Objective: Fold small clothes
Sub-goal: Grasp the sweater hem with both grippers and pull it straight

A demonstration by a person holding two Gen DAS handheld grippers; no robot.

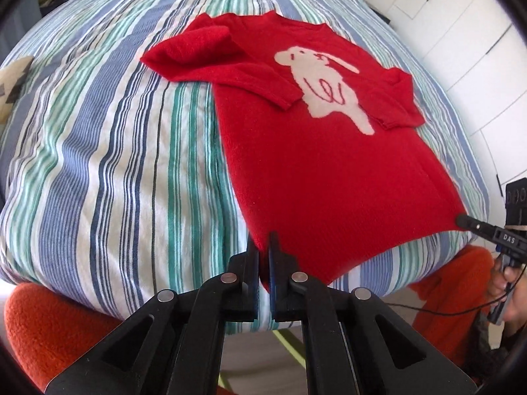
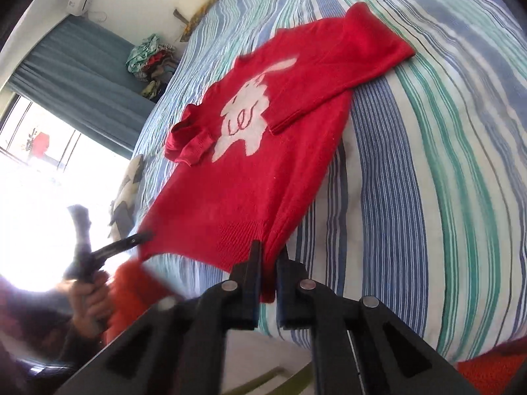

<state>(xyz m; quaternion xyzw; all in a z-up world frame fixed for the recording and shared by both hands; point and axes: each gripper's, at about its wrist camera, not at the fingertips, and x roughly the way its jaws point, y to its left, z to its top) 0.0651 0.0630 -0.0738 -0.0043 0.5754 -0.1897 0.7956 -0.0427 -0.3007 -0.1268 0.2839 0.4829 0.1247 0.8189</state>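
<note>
A red sweater (image 1: 313, 171) with a white rabbit motif (image 1: 326, 89) lies face up on a striped duvet (image 1: 108, 151), both sleeves folded in over its front. My left gripper (image 1: 263, 242) is shut on the near left corner of the hem. At the far right of that view my right gripper (image 1: 461, 221) pinches the other hem corner. In the right wrist view the sweater (image 2: 237, 191) runs away from my right gripper (image 2: 270, 251), whose jaws are shut on red hem fabric. The left gripper (image 2: 145, 236) bites the opposite corner at the left.
The duvet (image 2: 428, 164) drops off at the near edge. A person's orange sleeves (image 1: 49, 322) sit below it, with a hand (image 2: 89, 299) on the left gripper's handle. White cupboard doors (image 1: 461, 10) stand at the right. A clothes pile (image 2: 150, 59), curtain and bright window lie beyond the bed.
</note>
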